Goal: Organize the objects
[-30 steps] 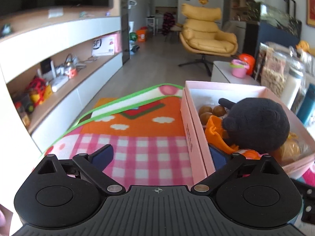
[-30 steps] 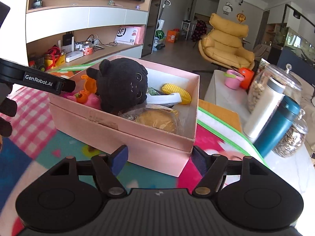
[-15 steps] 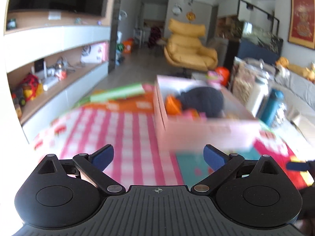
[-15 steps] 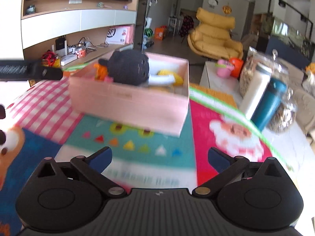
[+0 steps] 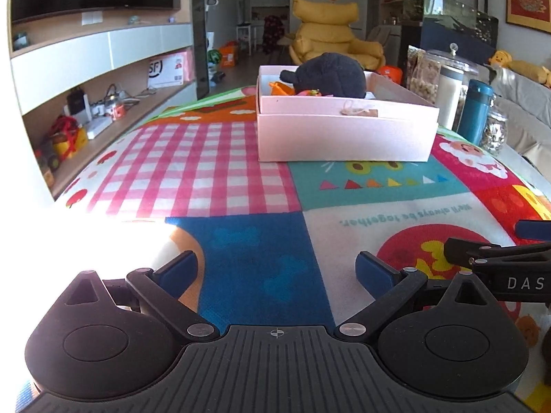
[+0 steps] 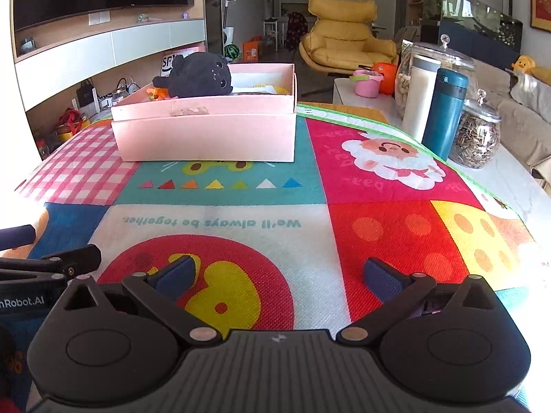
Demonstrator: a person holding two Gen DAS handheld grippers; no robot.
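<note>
Toys now sit packed in the pink box (image 6: 206,130) at my 11 o'clock, black plush cat (image 6: 199,74) on top. My right gripper (image 6: 279,275) and left gripper (image 5: 275,272), both spread wide and empty, have pulled back over the play mat (image 6: 378,227); sorting looks finished.

A: We see only the top of the black plush (image 5: 329,75) in the upper middle of the left view; the pink box (image 5: 344,134) wall hides its lower part.

B: Yes, and the small orange things (image 6: 157,93) beside it are too small for us to name.

A: At the right edge, the right gripper (image 5: 516,241) is cut off.

B: The shelf items (image 5: 65,134) at left stay unclear.
</note>
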